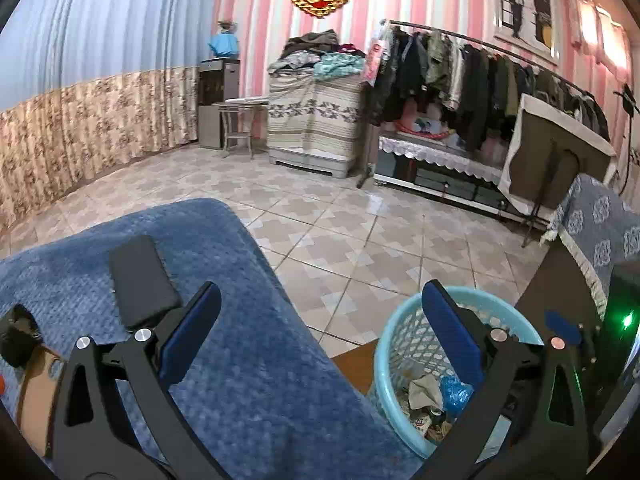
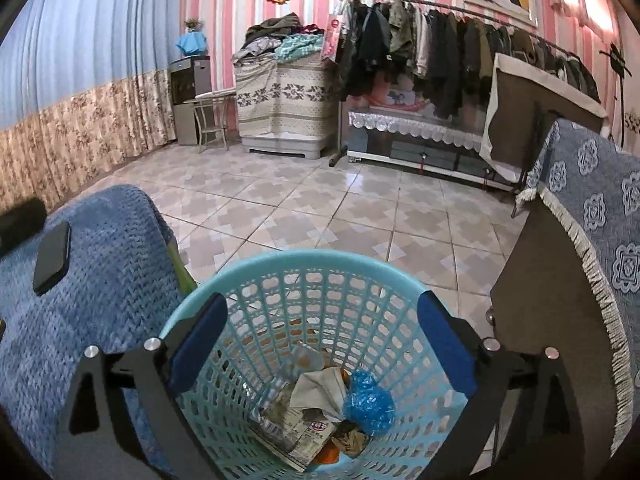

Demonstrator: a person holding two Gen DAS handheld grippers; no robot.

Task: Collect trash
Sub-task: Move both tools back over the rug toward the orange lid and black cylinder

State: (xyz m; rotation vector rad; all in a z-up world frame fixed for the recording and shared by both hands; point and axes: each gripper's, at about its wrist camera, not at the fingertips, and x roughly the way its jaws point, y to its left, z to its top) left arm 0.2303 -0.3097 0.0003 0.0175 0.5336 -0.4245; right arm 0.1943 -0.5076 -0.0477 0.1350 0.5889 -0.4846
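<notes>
A light blue plastic mesh basket [image 2: 320,264] stands on the tiled floor beside the blue-covered seat. It holds trash: a crumpled blue plastic bag [image 2: 368,400], a grey-white crumpled wrapper [image 2: 320,392] and printed paper packaging [image 2: 296,436]. My right gripper [image 2: 320,344] is open and empty, directly above the basket's opening. My left gripper [image 1: 320,328] is open and empty, over the edge of the blue seat [image 1: 240,360], with the basket [image 1: 404,320] under its right finger.
A black phone [image 1: 142,280] lies on the blue seat; it also shows in the right wrist view [image 2: 52,258]. A dark cabinet with a patterned blue cloth [image 2: 580,208] stands right of the basket. A clothes rack [image 2: 460,40] and covered furniture line the far wall.
</notes>
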